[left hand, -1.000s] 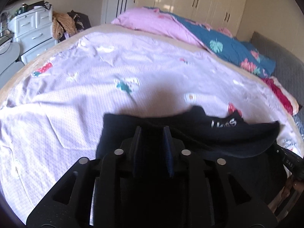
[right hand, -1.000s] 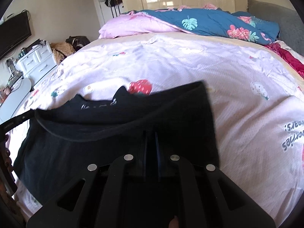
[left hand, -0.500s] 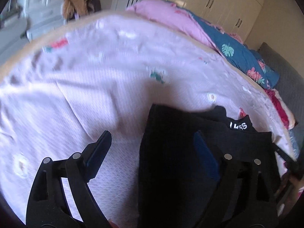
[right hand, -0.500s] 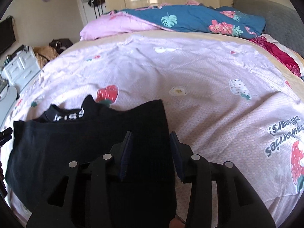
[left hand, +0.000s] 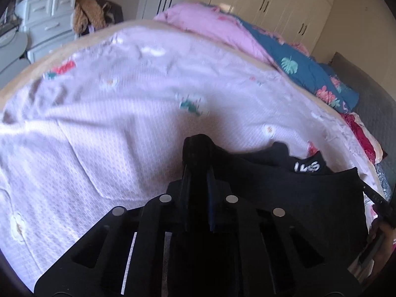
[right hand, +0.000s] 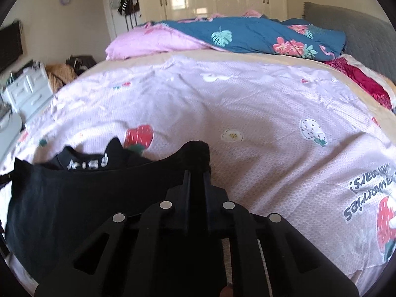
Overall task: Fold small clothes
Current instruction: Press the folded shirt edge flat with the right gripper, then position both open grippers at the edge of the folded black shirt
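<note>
Your left gripper (left hand: 198, 170) has just snapped closed, and there's black cloth bunched between its jaws: that's the left corner of the black garment (left hand: 292, 198), pinched tight and poking up past the fingertips. Your right gripper (right hand: 196, 170) has just clamped down too, with the garment's right corner (right hand: 195, 151) caught between its jaws. So you've got one corner in each gripper, and the fabric (right hand: 81, 198) is stretched across between them at the near edge of the bed.

The white-lettered waistband (left hand: 307, 167) peeks out just beyond the stretched edge, lying on the lilac bedsheet (left hand: 118, 128). In the right wrist view that same band (right hand: 86, 164) sits just left of a printed strawberry (right hand: 138, 135) on the sheet (right hand: 247, 113).

Far across the bed, a pink quilt (right hand: 153, 42) and a blue floral quilt (right hand: 250, 33) are piled up. A white drawer unit (left hand: 47, 22) stands off the far left corner. The left view is blurred.
</note>
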Available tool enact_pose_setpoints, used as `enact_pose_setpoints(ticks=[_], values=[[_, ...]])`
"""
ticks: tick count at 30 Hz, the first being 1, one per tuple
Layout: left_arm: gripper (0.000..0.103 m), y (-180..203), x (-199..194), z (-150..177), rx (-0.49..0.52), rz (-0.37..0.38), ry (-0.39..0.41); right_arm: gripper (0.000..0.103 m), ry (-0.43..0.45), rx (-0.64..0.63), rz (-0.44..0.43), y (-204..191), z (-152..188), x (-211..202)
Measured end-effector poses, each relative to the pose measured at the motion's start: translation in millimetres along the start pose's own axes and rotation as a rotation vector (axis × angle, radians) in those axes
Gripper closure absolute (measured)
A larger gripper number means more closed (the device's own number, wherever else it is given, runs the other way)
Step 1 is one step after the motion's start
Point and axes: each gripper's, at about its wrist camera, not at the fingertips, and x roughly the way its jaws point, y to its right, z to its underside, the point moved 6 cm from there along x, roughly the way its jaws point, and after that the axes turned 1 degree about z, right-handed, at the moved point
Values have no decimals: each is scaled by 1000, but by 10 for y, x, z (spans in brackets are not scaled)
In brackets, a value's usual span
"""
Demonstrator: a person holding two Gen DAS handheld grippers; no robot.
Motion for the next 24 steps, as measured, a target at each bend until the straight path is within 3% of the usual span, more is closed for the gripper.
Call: enact_pose_setpoints(ticks=[8,24], values=[[100,180,-187,-223,82,-33,108,95,92,69,-17,110,-179,-205],[99,99,72,-177,76,-77,53,95,53,42,20,94,-146,-29]])
